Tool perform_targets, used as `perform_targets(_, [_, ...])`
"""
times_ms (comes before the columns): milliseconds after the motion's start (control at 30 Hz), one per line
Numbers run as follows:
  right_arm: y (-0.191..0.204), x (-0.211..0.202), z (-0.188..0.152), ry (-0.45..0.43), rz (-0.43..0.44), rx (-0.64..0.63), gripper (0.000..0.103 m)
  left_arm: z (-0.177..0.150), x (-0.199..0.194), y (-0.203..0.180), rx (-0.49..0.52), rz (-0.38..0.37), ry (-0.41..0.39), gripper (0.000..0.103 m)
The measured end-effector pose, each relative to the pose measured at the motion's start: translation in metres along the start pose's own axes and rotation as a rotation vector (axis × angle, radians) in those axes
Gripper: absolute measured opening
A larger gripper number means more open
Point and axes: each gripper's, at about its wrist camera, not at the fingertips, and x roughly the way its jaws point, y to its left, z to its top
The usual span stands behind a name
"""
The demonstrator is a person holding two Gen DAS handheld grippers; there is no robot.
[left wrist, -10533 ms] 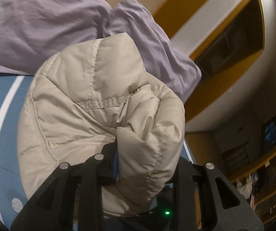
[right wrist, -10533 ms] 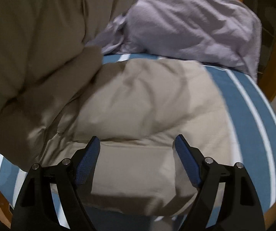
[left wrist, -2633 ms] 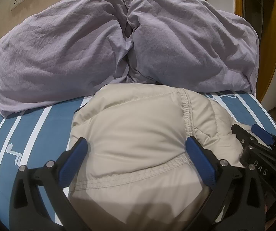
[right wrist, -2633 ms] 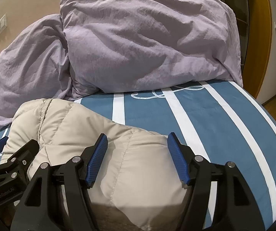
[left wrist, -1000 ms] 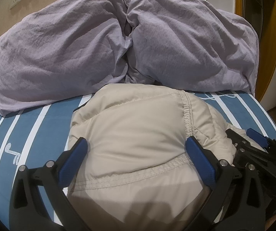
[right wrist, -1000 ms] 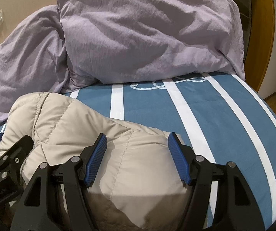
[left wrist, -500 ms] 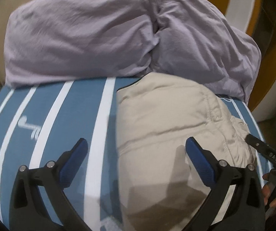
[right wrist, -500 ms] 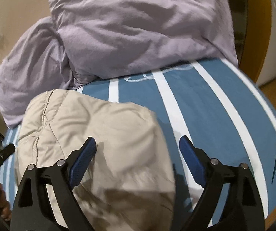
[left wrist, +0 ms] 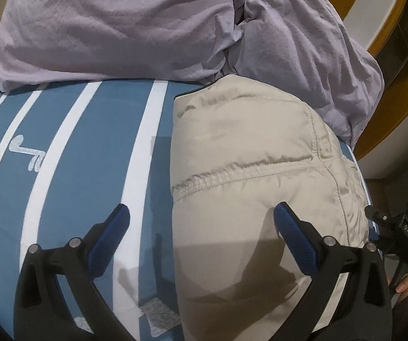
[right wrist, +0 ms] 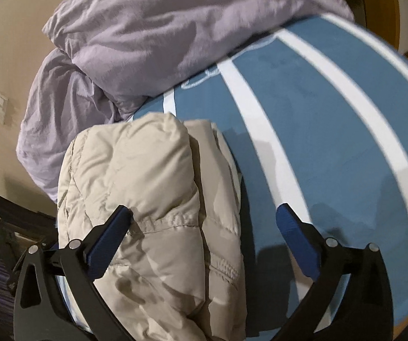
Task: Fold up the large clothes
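Bed: blue/white striped sheet [left wrist: 95, 153], lilac duvet [left wrist: 135, 25] bunched at back.
Jacket: beige puffer jacket [left wrist: 249, 153] folded, laid on sheet.
L gripper [left wrist: 201, 227]: spread wide, nothing held.
R gripper [right wrist: 204, 221]: jaws opening, left pad prob. just brushing jacket, nothing gripped.

text: "DAS", white letters | on: black right gripper [left wrist: 403, 236] body | where: far right edge, left wrist view

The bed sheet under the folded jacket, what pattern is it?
Blue with white stripes, on the bed sheet; clearest in the right wrist view.
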Motion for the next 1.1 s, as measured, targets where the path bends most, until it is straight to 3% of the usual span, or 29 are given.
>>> perform_targets(167, [-0.011,0.018,0.002,0.083,0.074,0.042,0.102,0.004,0.011,-0.001,-0.021,-0.046,0.019,0.101])
perform_targets(467, [-0.020,0.038,0.004,0.179,0.193,0.075,0.102,0.007,0.041,0.010,-0.157,-0.227,0.098,0.101])
perform_targets(867, [-0.010,0.060,0.003,0.254,0.305,0.086,0.102,0.009,0.055,0.032,-0.275,-0.343,0.143,0.101])
perform_targets(1000, [-0.008,0.057,0.002,0.235,0.355,0.095,0.085,0.011,0.053,0.035,-0.298,-0.365,0.143,0.095])
perform_targets(1100, [-0.006,0.054,0.004,0.219,0.401,0.109,0.069,0.021,0.046,0.037,-0.299,-0.372,0.137,0.082])
